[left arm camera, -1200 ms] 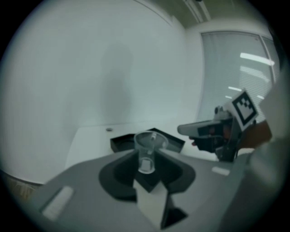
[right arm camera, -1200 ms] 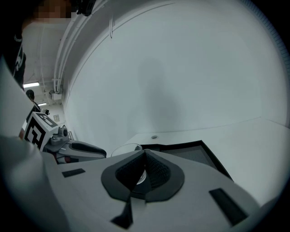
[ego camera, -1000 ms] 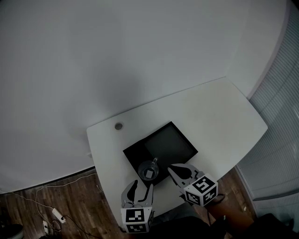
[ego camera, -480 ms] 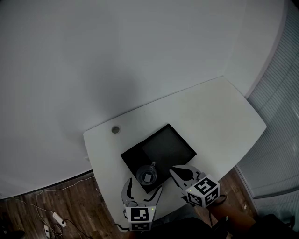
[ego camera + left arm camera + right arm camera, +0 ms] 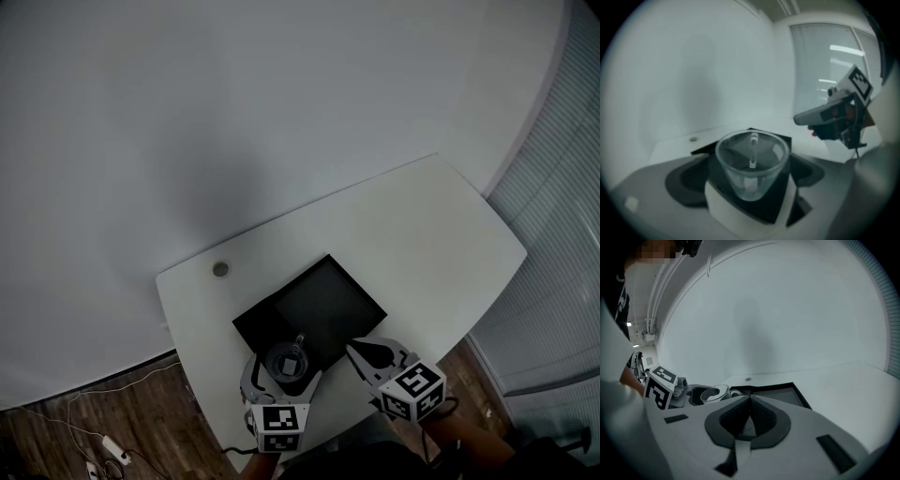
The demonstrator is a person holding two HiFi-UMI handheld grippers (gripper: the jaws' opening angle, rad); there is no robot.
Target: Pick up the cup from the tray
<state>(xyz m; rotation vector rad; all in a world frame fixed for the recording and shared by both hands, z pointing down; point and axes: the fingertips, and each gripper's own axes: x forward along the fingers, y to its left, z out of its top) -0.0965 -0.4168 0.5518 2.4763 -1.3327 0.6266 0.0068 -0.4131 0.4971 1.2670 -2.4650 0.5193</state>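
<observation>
A clear glass cup [image 5: 752, 164] with a handle stands on the near corner of the black tray [image 5: 323, 300]. My left gripper [image 5: 281, 375] has just been opening its jaws. They now stand wide on both sides of the cup, and its dark pads [image 5: 686, 180] stay clear of the glass. My right gripper [image 5: 356, 350] hovers at the tray's near right edge, to the right of the cup. Its jaws are shut tip to tip, with nothing between them. The right gripper view shows the cup [image 5: 715, 393] to the left, beside the left gripper's marker cube [image 5: 658, 387].
The tray lies on a white table [image 5: 431, 234] with a small round grommet [image 5: 220, 269] near its far left corner. Wooden floor with cables [image 5: 84, 431] shows at the lower left. Window blinds [image 5: 553, 253] run along the right.
My left gripper has moved forward to the cup and spread its jaws, which now stand on either side of the glass. The right gripper has shifted only slightly.
</observation>
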